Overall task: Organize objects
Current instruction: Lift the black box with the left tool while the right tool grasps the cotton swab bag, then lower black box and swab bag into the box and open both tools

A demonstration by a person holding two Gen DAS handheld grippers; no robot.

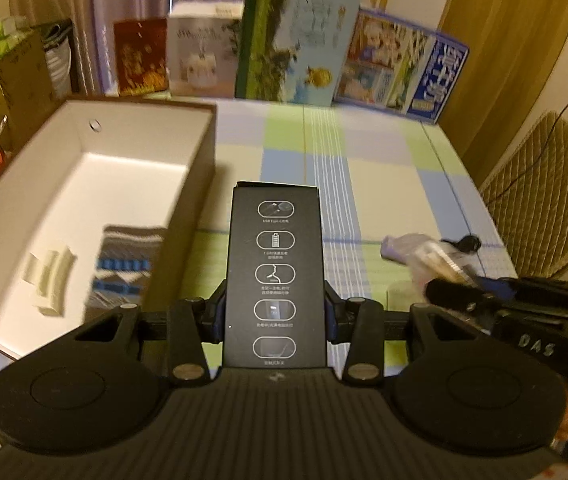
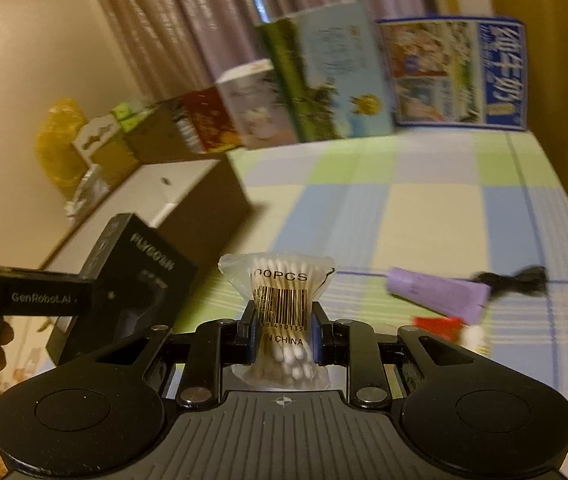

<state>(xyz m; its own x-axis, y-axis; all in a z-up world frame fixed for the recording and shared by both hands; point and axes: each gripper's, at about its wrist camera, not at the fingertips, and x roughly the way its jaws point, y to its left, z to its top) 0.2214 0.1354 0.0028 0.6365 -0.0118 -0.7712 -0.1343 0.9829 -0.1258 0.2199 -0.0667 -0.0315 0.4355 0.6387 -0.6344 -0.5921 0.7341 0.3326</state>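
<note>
My left gripper [image 1: 275, 312] is shut on a tall black product box [image 1: 274, 264] with white icons, held above the checked tablecloth beside an open white-lined cardboard box [image 1: 96, 184]. That black box also shows in the right wrist view [image 2: 132, 280]. My right gripper [image 2: 282, 328] is shut on a clear bag of cotton swabs [image 2: 280, 292] with a barcode; the bag also shows in the left wrist view [image 1: 436, 256]. Inside the open box lie a patterned cloth [image 1: 128, 264] and a white foam piece [image 1: 50, 276].
A purple tube [image 2: 440, 294], a black hair tie [image 2: 524, 276] and a red-and-white item [image 2: 444, 326] lie on the tablecloth at right. Printed cartons [image 1: 300, 40] stand along the table's far edge. A quilted chair [image 1: 548, 196] is at right. Cardboard clutter [image 1: 0, 92] sits left.
</note>
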